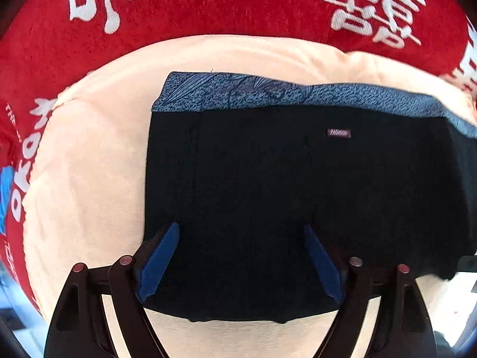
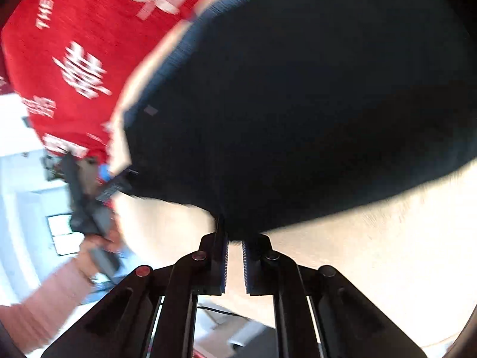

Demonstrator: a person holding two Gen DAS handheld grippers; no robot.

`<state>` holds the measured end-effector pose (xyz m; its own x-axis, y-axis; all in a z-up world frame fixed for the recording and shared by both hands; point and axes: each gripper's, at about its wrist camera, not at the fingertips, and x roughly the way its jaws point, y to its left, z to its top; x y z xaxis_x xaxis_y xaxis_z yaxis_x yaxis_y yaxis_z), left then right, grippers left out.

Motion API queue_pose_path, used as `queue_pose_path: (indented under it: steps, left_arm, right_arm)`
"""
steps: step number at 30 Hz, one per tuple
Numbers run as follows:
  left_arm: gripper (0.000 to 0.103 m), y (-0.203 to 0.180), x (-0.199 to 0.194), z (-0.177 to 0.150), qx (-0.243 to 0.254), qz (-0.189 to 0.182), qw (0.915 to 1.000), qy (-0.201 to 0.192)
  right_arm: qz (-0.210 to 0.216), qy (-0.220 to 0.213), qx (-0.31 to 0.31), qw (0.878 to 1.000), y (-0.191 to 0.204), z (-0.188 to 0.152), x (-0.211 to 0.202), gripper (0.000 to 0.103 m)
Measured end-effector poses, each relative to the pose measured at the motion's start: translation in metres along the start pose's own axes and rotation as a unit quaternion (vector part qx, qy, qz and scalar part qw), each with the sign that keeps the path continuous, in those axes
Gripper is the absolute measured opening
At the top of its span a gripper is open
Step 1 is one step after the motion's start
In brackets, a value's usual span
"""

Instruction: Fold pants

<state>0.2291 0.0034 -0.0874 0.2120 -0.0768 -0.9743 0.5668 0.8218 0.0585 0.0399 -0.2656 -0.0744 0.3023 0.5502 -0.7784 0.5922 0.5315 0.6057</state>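
Observation:
Dark navy pants (image 1: 283, 197) lie folded into a flat rectangle on a cream cloth (image 1: 89, 179), with a blue patterned layer (image 1: 268, 95) showing along the far edge and a small label (image 1: 339, 133) on top. My left gripper (image 1: 241, 232) is open, its blue pads just over the near edge of the pants, holding nothing. In the blurred right wrist view the pants (image 2: 298, 104) fill the frame. My right gripper (image 2: 234, 238) is nearly shut, fingertips at the pants' near edge; whether it pinches fabric is unclear.
A red cloth with white characters (image 1: 208, 9) covers the surface beyond the cream cloth and also shows in the right wrist view (image 2: 74, 59). A person's hand holding the other gripper (image 2: 89, 214) appears at the left. Bright room floor lies beyond the edge.

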Motion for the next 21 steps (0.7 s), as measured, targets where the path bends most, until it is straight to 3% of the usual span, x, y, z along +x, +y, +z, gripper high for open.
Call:
queue_pose_path:
  steps: [3, 5, 8, 11, 16, 19, 21]
  left_arm:
    - [0.087, -0.005, -0.004, -0.004, 0.012, 0.014, 0.9998, 0.004]
    - [0.087, -0.008, -0.011, -0.003, 0.002, 0.028, 0.9995, 0.012]
    - [0.087, -0.024, -0.027, -0.001, 0.005, 0.035, 0.9994, 0.001]
    - [0.087, -0.052, -0.040, 0.006, 0.016, 0.019, 0.9996, -0.014]
    - [0.087, -0.137, -0.038, 0.012, 0.046, -0.042, 0.9979, -0.020]
    - [0.087, -0.192, -0.033, 0.002, 0.085, -0.073, 0.9937, -0.011]
    - [0.087, -0.213, -0.026, -0.012, 0.107, -0.059, 0.9925, -0.006]
  right_arm:
    - [0.016, 0.010, 0.015, 1.000, -0.007, -0.005, -0.004, 0.011]
    - [-0.011, 0.026, 0.008, 1.000, -0.005, -0.008, -0.017, 0.015]
    - [-0.030, -0.014, -0.035, 0.999, 0.005, -0.001, -0.049, 0.016]
    - [-0.088, -0.067, -0.088, 0.990, 0.021, 0.029, -0.072, 0.016]
    - [-0.165, -0.058, -0.095, 0.980, 0.001, 0.062, -0.056, 0.021]
    - [-0.131, -0.069, -0.064, 0.987, 0.000, 0.051, -0.061, 0.021]
    - [-0.108, -0.077, -0.041, 0.990, -0.005, 0.037, -0.074, 0.042]
